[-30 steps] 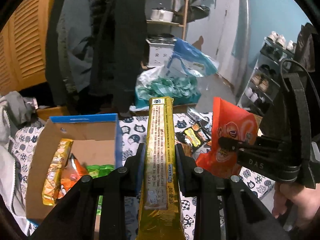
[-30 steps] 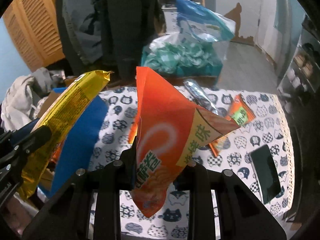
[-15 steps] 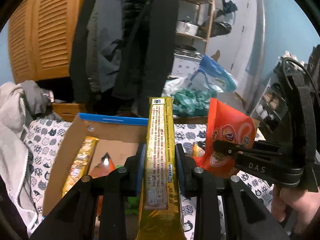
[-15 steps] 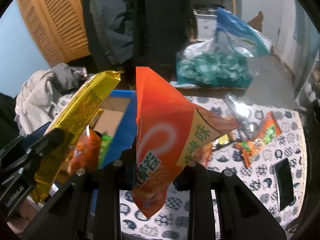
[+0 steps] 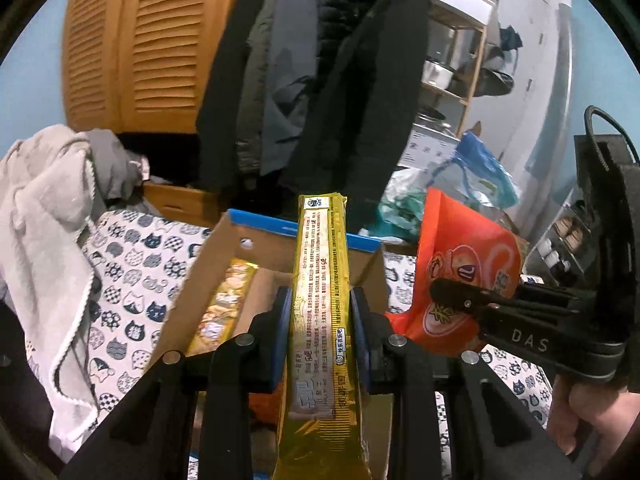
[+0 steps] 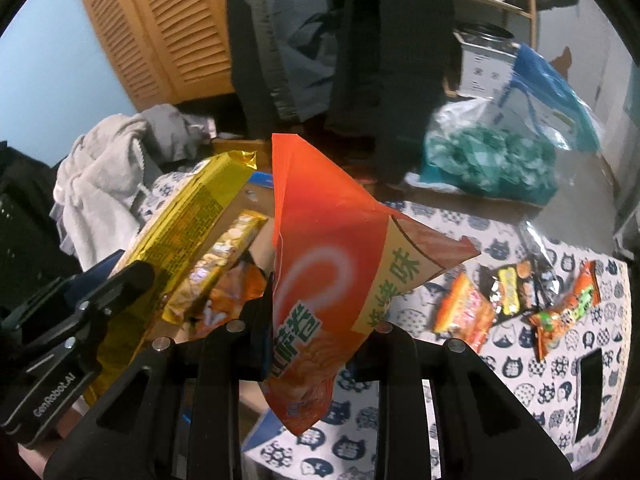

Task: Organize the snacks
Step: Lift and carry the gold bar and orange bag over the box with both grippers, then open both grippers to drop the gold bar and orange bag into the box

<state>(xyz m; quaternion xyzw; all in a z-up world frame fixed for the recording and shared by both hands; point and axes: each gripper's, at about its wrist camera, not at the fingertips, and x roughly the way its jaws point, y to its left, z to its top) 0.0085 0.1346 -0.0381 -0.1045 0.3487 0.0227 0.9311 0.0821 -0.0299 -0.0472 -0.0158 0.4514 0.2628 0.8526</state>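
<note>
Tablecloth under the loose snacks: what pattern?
White tablecloth printed with dark blue cat faces, clearest in the right wrist view.

Your long gold foil snack packet [image 5: 320, 320] hid much of the open brown cardboard box [image 5: 208, 272], and its lower end was cut off. The packet's small print [image 5: 318, 280] was too small to read.

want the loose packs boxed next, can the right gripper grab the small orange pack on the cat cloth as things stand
Probably not yet: the right gripper is shut on the orange bag, so its jaws are full. The small orange pack itself lies uncovered.
</note>
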